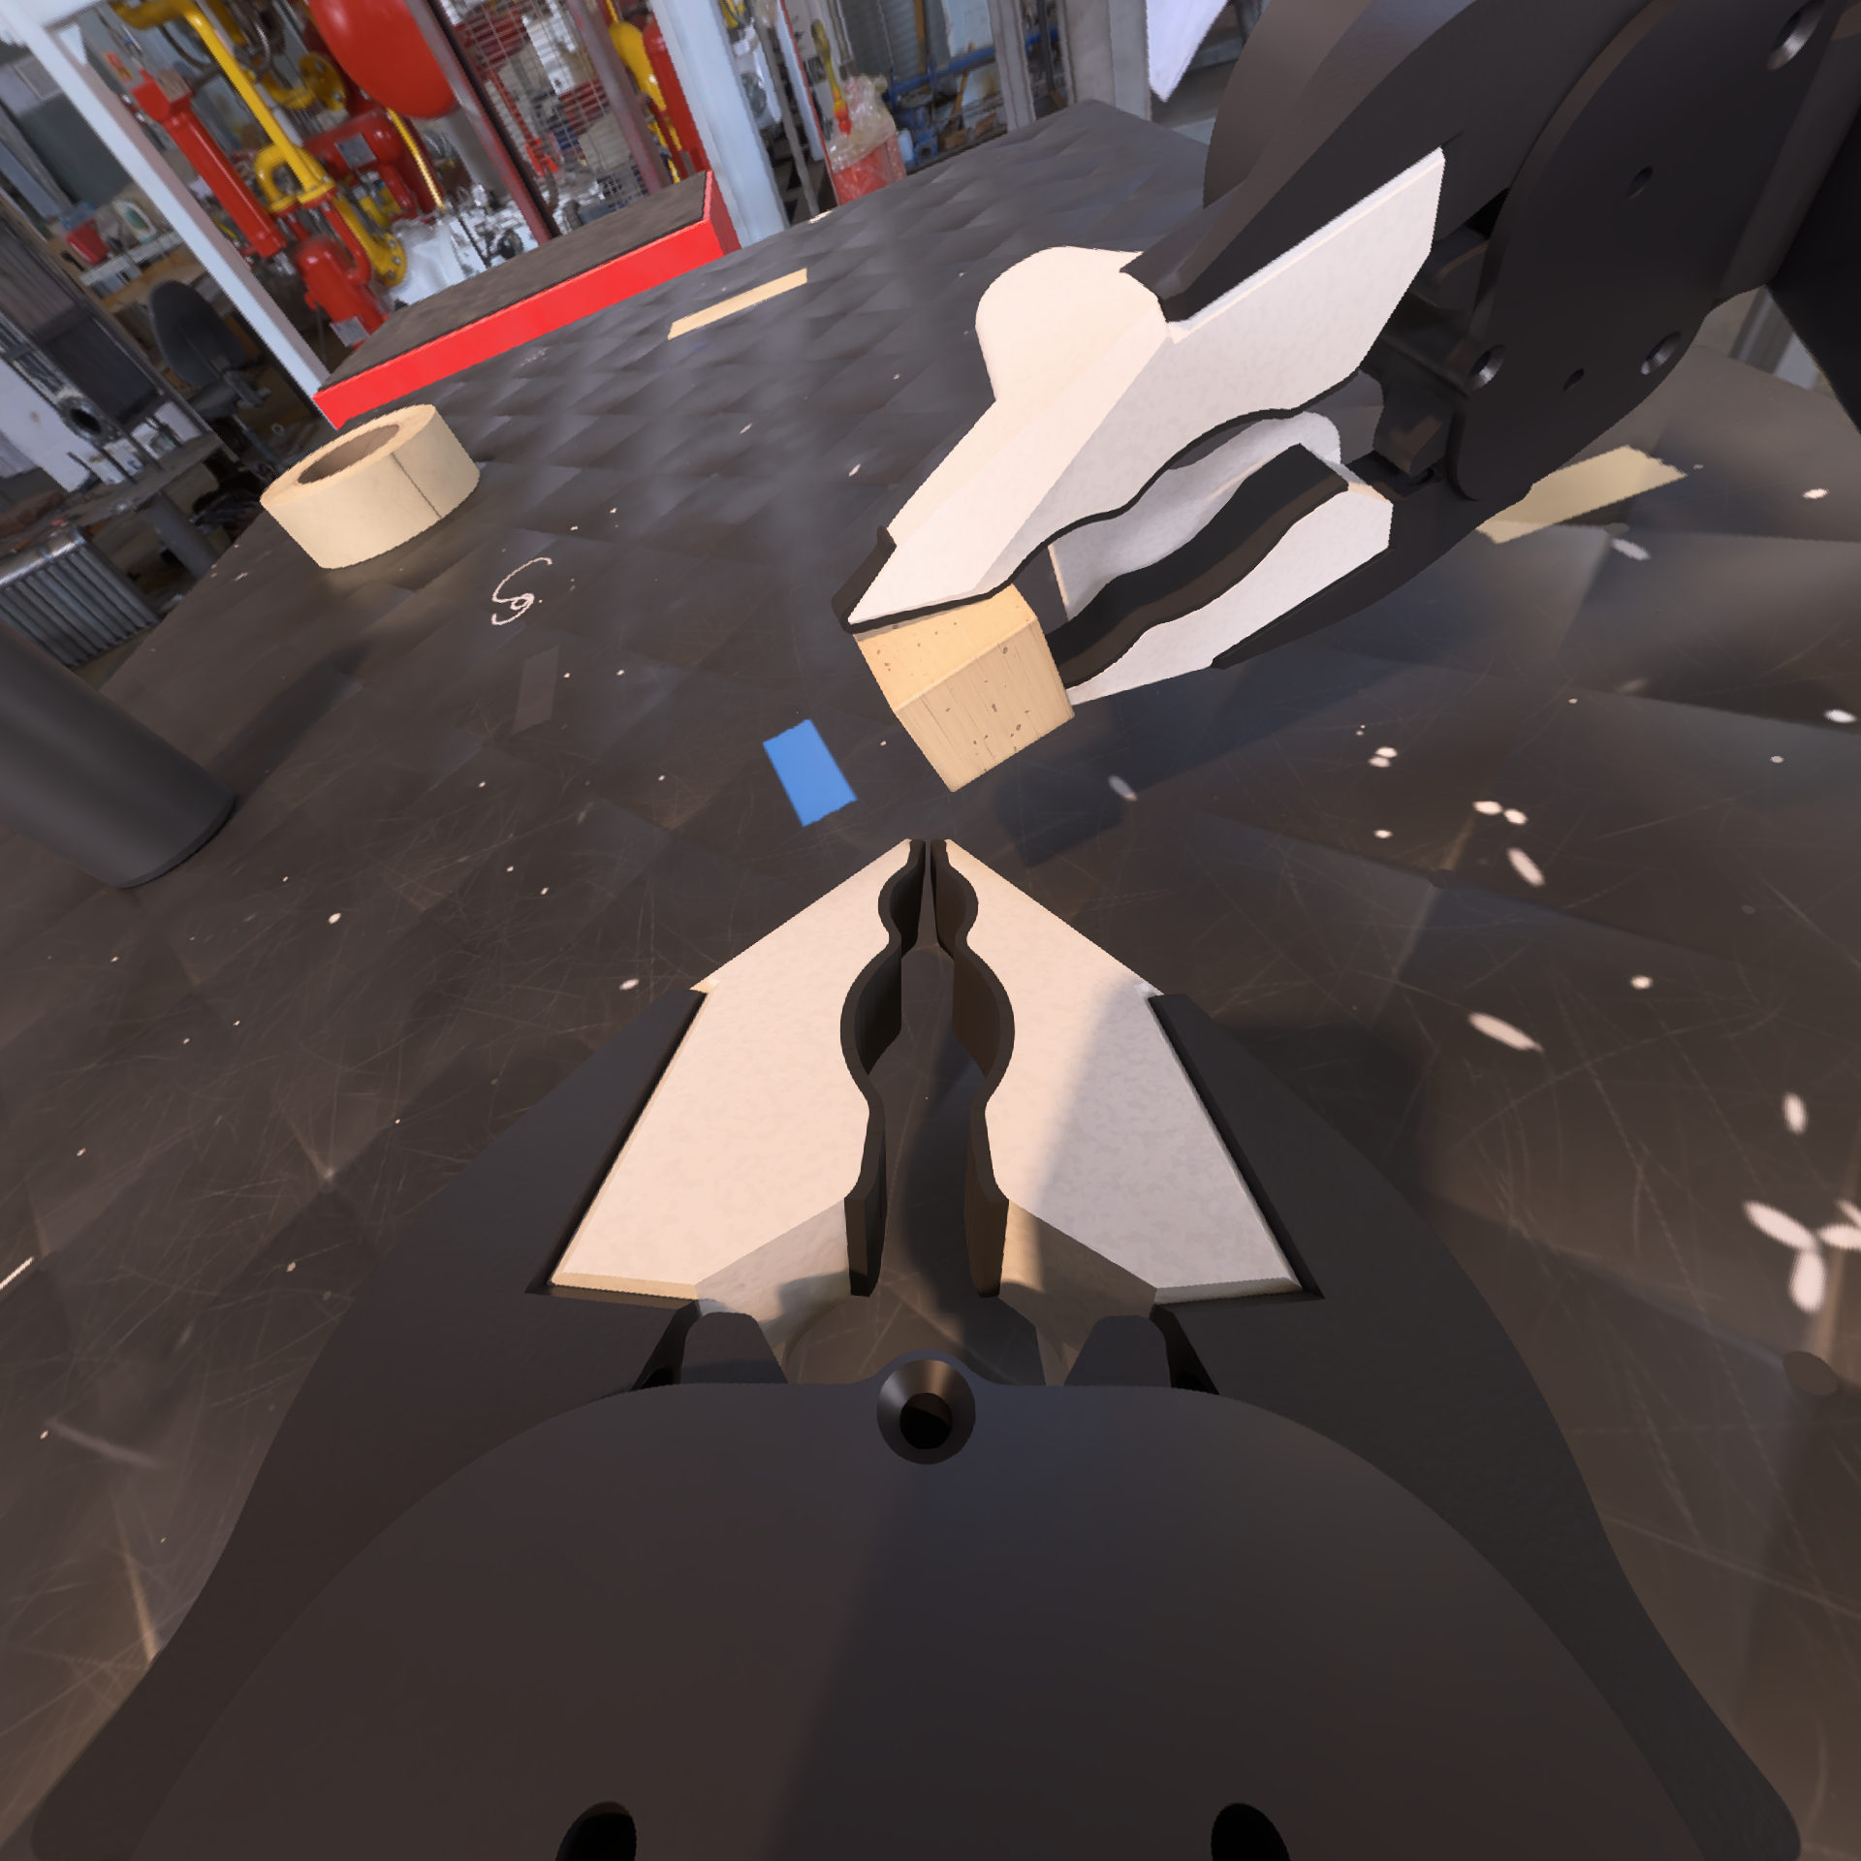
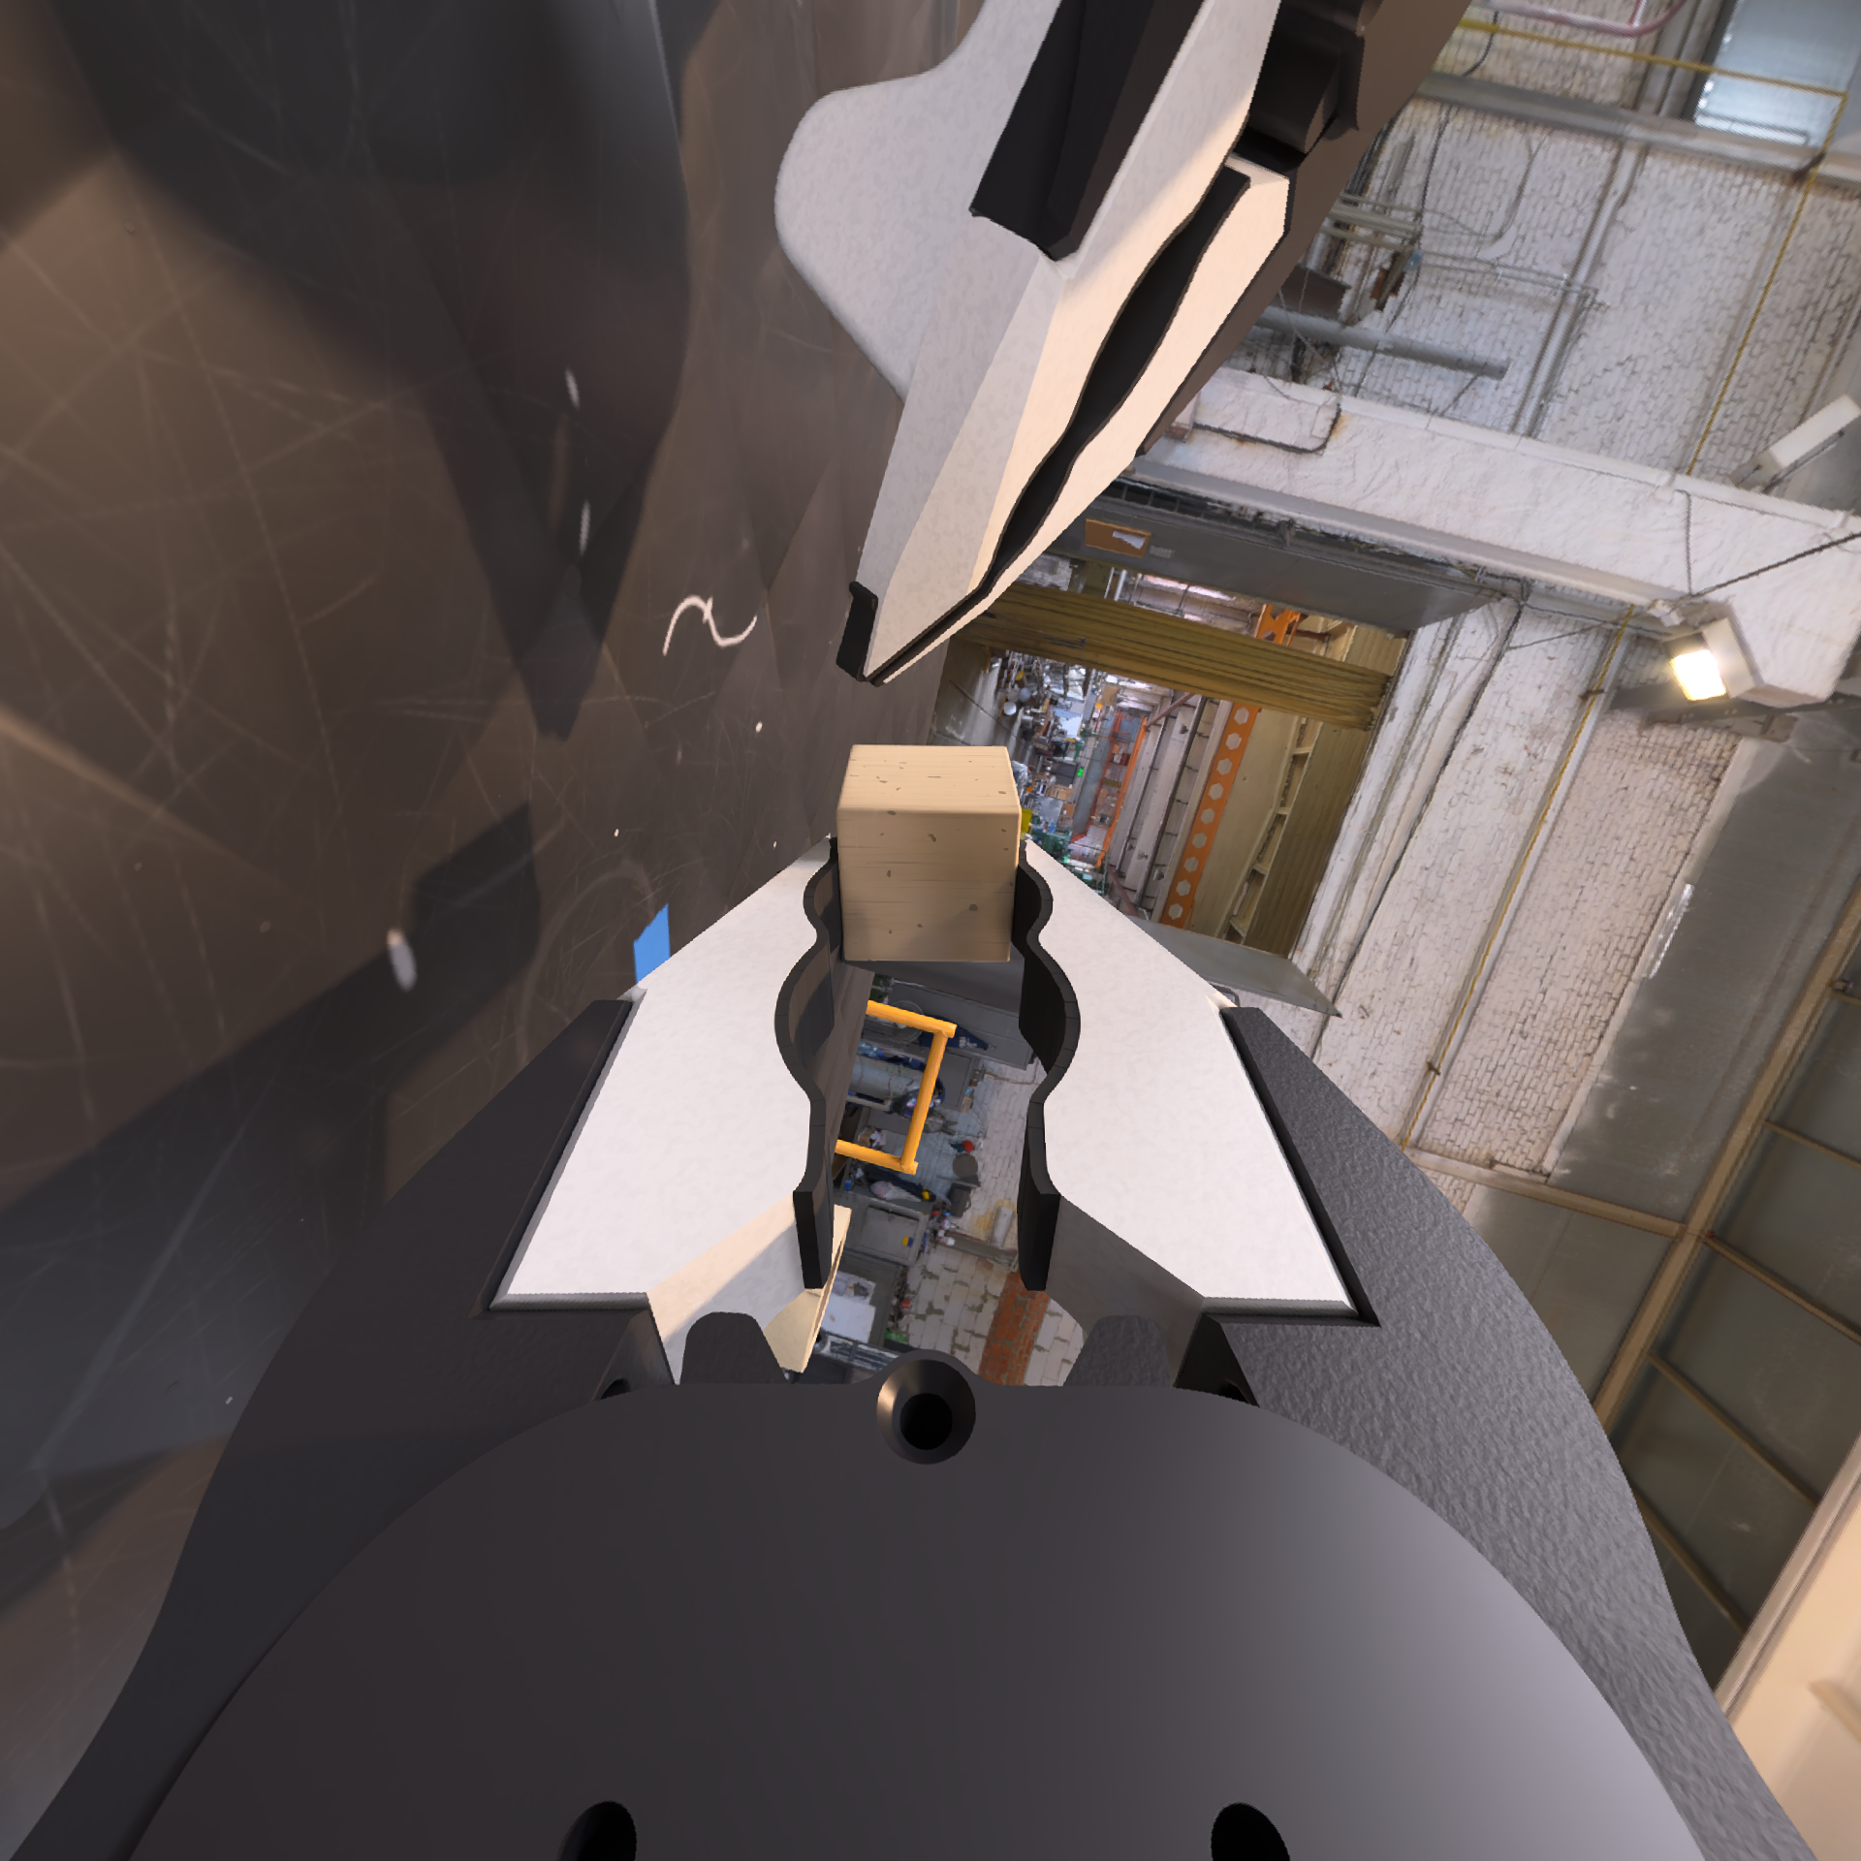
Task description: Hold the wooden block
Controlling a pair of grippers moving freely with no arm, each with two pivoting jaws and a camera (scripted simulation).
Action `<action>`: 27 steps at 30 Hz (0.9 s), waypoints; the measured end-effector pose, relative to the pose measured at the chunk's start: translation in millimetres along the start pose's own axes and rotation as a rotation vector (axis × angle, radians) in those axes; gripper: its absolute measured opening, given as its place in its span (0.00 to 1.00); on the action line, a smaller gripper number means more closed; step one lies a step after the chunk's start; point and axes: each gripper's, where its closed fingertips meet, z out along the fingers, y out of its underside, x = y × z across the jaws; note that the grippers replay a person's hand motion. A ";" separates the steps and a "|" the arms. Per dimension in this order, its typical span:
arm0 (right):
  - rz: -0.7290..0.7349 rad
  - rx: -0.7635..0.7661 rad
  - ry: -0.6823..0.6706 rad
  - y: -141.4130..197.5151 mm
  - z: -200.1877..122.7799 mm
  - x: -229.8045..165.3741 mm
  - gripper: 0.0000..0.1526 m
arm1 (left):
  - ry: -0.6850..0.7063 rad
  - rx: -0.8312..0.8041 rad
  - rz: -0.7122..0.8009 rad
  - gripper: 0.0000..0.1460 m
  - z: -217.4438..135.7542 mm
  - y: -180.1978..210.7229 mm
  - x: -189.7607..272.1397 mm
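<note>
A pale wooden block (image 2: 926, 866) sits between the fingertips of my right gripper (image 2: 926, 856), which is shut on it. In the left wrist view the right gripper (image 1: 957, 645) comes in from the upper right and holds the block (image 1: 967, 695) above the dark table (image 1: 403, 1007). My left gripper (image 1: 928, 846) is shut and empty, its tips just below and in front of the block, not touching it. In the right wrist view the left gripper (image 2: 866, 655) points down at the block from above, a short gap away.
A roll of beige tape (image 1: 371, 483) lies at the far left. A blue tape patch (image 1: 808, 775) lies on the table near the block. A dark cylinder (image 1: 91, 765) stands at the left edge. A red-edged platform (image 1: 524, 302) lies at the back.
</note>
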 end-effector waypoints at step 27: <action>-0.170 -0.022 -0.093 3.1 5.0 2.4 0.21 | -0.005 0.014 -0.035 0.01 0.1 -2.0 -2.1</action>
